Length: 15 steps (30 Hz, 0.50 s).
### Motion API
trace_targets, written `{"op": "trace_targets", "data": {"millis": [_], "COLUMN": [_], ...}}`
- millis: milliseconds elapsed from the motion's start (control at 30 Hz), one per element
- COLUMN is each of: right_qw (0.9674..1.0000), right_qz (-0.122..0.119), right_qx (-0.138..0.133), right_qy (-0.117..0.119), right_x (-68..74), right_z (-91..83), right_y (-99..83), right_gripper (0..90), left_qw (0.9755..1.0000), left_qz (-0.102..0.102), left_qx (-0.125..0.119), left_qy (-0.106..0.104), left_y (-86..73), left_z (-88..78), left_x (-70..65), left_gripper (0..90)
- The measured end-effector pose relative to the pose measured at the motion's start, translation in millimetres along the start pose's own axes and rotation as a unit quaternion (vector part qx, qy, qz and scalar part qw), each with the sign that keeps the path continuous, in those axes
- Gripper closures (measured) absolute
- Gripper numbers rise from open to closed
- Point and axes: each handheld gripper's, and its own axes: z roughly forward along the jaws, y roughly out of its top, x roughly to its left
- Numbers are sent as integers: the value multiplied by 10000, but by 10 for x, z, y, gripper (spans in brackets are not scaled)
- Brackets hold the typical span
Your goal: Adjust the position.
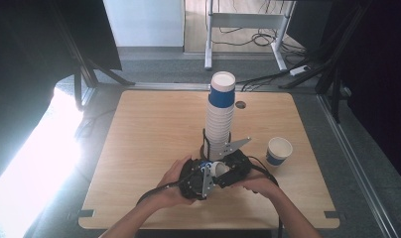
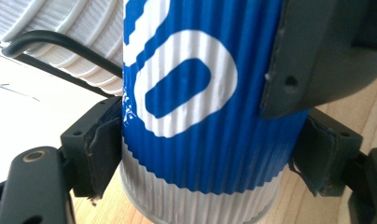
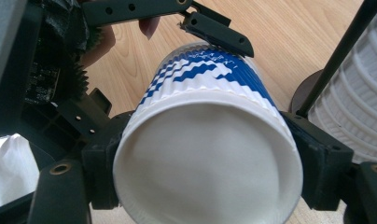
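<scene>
A blue and white ribbed paper cup [image 1: 216, 168] lies on its side between both grippers, low over the wooden table [image 1: 149, 129], just in front of the tall stack. My left gripper [image 1: 207, 171] comes in from the left, and in the left gripper view its pads press the cup [image 2: 191, 88] on both sides; left gripper [image 2: 212, 156] is shut on it. My right gripper [image 1: 221, 171] comes from the right. In the right gripper view the cup's [image 3: 205, 182] white end faces the camera, with the right gripper [image 3: 210, 170] clamped around it.
A tall stack of upturned cups [image 1: 221, 116] stands in a black wire holder [image 3: 340, 51] mid-table, right behind the grippers. A single upright cup [image 1: 279, 151] sits to the right. A cable hole [image 1: 240, 105] lies near the far edge. Bare wood stretches left.
</scene>
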Motion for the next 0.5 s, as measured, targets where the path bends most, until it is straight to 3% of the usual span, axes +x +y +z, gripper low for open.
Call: {"op": "trace_targets", "data": {"millis": [300, 500], "right_qw": [9997, 9990], "right_qz": [-110, -106], "right_qx": [-195, -430], "right_qy": [-48, -33], "right_x": [23, 12], "right_z": [-40, -73], "right_y": [-3, -37], "right_gripper": [265, 265], "left_qw": [9989, 9984], "left_qz": [-426, -535], "left_qx": [-164, -167], "left_qy": [-130, -99], "left_y": [-18, -28], "left_z": [-18, -11], "left_x": [55, 77], "left_gripper": [143, 105]}}
